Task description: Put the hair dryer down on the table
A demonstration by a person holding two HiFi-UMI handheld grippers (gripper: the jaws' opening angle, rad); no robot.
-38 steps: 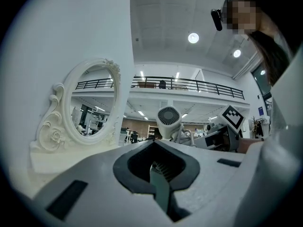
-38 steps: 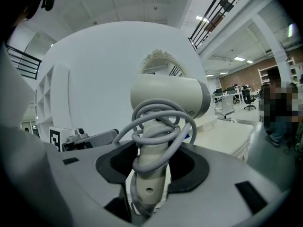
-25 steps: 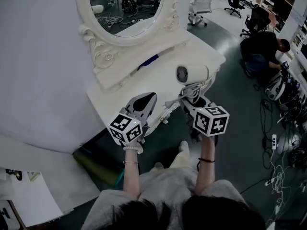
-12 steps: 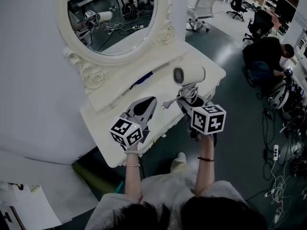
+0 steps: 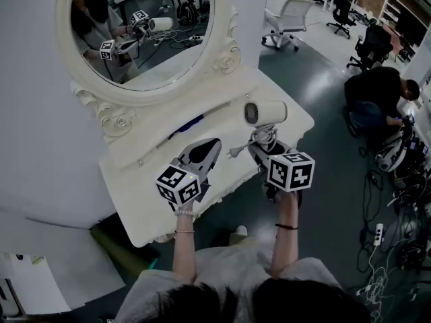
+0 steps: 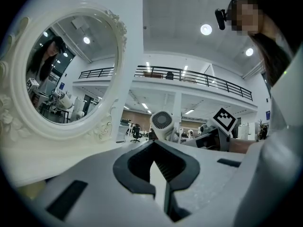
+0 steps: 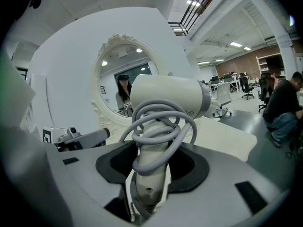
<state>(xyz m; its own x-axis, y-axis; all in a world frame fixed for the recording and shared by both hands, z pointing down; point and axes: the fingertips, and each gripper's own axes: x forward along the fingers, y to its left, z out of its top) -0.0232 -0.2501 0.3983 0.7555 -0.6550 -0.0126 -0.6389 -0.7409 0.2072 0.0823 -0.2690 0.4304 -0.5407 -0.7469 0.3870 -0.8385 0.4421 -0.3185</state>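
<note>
One hair dryer, one mirror

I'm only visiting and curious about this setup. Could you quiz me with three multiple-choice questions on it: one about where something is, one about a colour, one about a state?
1. Where is the hair dryer?
A. lying flat on the table
B. held up by the right gripper
C. on the floor

2. What colour is the hair dryer?
A. black
B. white
C. red

3. How do the left gripper's fingers stand?
A. wide open
B. closed on a comb
C. closed together, empty

Answers:
1 B: its handle is clamped between that gripper's fingers, not resting on the table.
2 B: body and handle both look white.
3 C: the left gripper view shows them meeting with nothing between.
</note>
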